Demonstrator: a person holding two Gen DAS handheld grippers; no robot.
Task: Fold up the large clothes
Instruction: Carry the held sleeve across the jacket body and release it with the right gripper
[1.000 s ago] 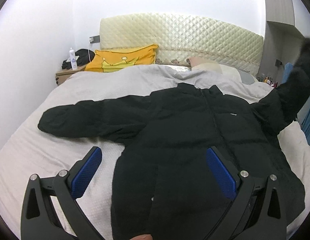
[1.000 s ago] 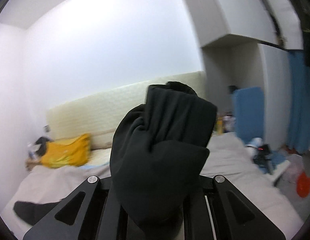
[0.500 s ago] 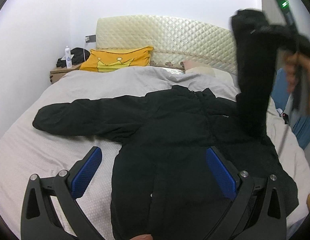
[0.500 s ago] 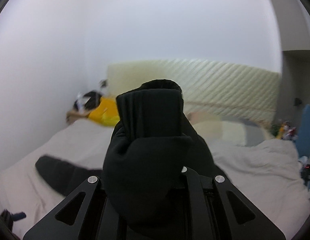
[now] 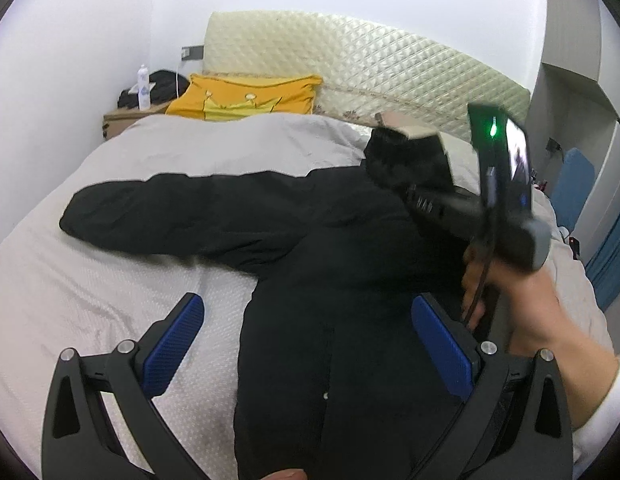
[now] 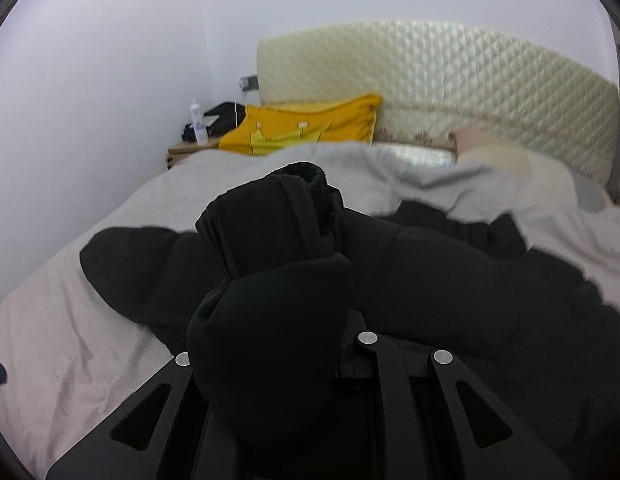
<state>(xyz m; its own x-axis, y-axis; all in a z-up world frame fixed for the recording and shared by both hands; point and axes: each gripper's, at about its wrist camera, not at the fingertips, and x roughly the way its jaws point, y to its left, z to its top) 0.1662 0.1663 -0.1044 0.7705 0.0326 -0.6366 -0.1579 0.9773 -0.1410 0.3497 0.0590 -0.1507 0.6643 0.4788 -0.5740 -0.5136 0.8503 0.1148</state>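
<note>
Black left gripper (image 5: 307,344) with blue ribbed pads (image 5: 171,344), silver screws.

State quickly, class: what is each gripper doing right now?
Left gripper: open, holding nothing, above the black jacket.
Right gripper: shut on the jacket's sleeve cuff.

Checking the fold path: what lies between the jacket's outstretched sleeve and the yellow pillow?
Only grey bedcover separates the outstretched sleeve from the yellow pillow; the left wrist view shows it.
</note>
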